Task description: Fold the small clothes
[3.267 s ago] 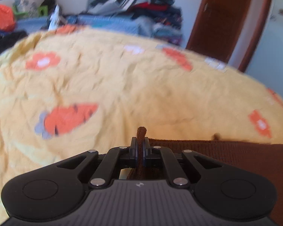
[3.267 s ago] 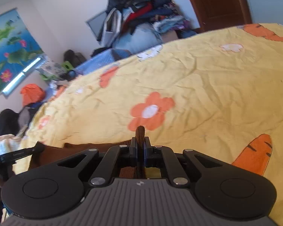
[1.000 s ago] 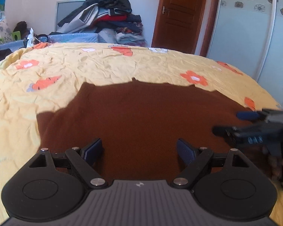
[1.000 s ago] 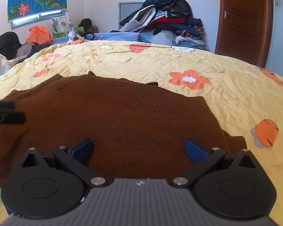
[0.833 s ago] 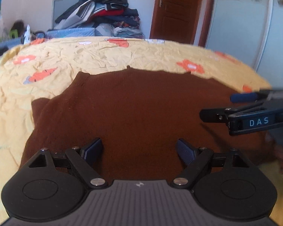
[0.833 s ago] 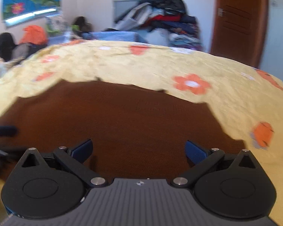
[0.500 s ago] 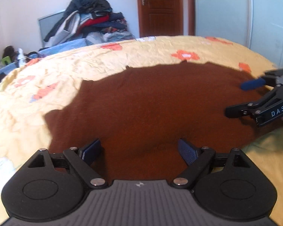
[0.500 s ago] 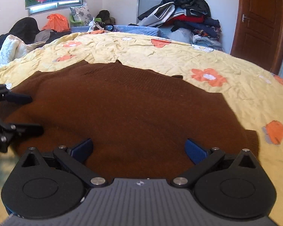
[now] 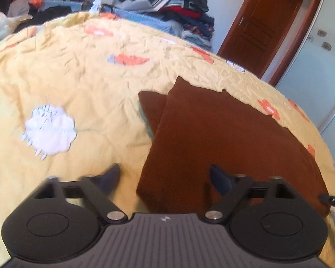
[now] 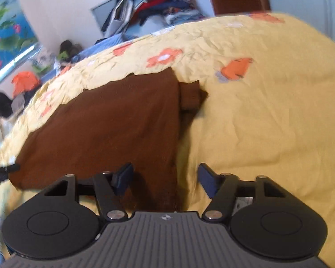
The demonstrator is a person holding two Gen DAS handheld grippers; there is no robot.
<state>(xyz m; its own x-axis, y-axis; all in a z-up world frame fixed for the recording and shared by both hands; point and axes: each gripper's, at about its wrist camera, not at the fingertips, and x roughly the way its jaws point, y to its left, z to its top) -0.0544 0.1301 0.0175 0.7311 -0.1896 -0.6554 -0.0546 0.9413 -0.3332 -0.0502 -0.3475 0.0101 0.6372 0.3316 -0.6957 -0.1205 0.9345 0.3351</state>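
Left wrist view: your left tongs (image 9: 165,176) are closing, yet the pads stand apart and press on nothing. The near left edge of the brown sweater (image 9: 223,138) lies between them, so one pad sits over the yellow bedspread (image 9: 82,89) and the other over the knit. The sweater lies flat on the bed, toward its right side in this view, with a narrower brown flap poking out along its far left edge. A white sheep patch (image 9: 49,131) sits on the spread to the left of it. At the right edge of the picture you see only the dark tip of your right tongs (image 9: 332,199), just beside the sweater's near right corner. A pile of clothes (image 9: 174,0) and a wooden door (image 9: 263,26) stand beyond the bed.

Right wrist view: your right tongs (image 10: 165,178) are closing too, pads apart and gripping nothing. The sweater's (image 10: 114,125) near right edge runs between them, knit under one pad and bedspread (image 10: 268,122) under the other. A folded sleeve end (image 10: 189,96) sticks out at the far right corner. The tip of your left tongs (image 10: 4,170) shows at the left edge, touching or just beside the sweater's near left corner.
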